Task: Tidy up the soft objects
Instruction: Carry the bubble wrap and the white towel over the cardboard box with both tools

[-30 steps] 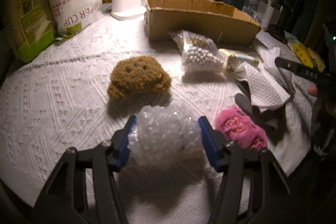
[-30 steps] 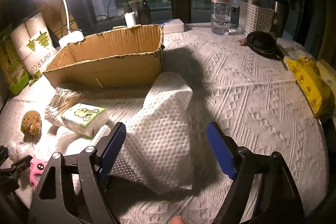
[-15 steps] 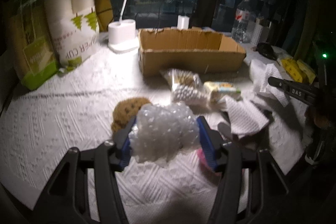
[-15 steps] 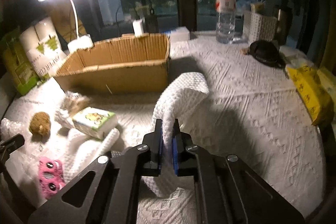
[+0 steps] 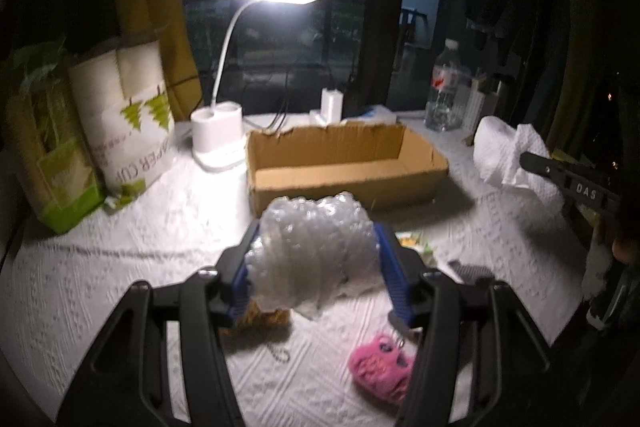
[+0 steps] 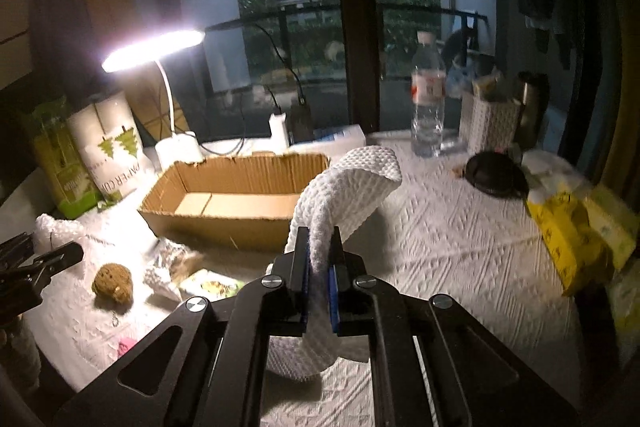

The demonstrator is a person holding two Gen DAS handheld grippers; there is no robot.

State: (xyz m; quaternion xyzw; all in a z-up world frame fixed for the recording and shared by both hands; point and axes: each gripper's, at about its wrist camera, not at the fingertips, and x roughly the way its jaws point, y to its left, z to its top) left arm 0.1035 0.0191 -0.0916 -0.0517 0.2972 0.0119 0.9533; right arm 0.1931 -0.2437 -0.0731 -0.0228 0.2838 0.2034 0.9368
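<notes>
My left gripper (image 5: 316, 251) is shut on a wad of clear bubble wrap (image 5: 316, 247) and holds it above the table, in front of the open cardboard box (image 5: 344, 163). My right gripper (image 6: 320, 267) is shut on a white waffle-textured cloth (image 6: 348, 183), lifted off the table right of the box (image 6: 236, 203); the cloth also shows in the left wrist view (image 5: 508, 155). A pink plush (image 5: 380, 363) and a brown plush (image 6: 113, 281) lie on the table. A bag of white beads (image 6: 172, 267) and a small tissue pack (image 6: 210, 285) lie near the box.
A lit desk lamp (image 5: 224, 131), a paper-cup bag (image 5: 128, 123) and a green bag (image 5: 48, 155) stand at the back left. A water bottle (image 6: 428, 103), a white basket (image 6: 490, 123), a black pouch (image 6: 494, 175) and yellow packs (image 6: 572, 239) sit at the right.
Both grippers have risen from the table with their loads and moved nearer the box. The right gripper closed on the cloth a second ago and has lifted it.
</notes>
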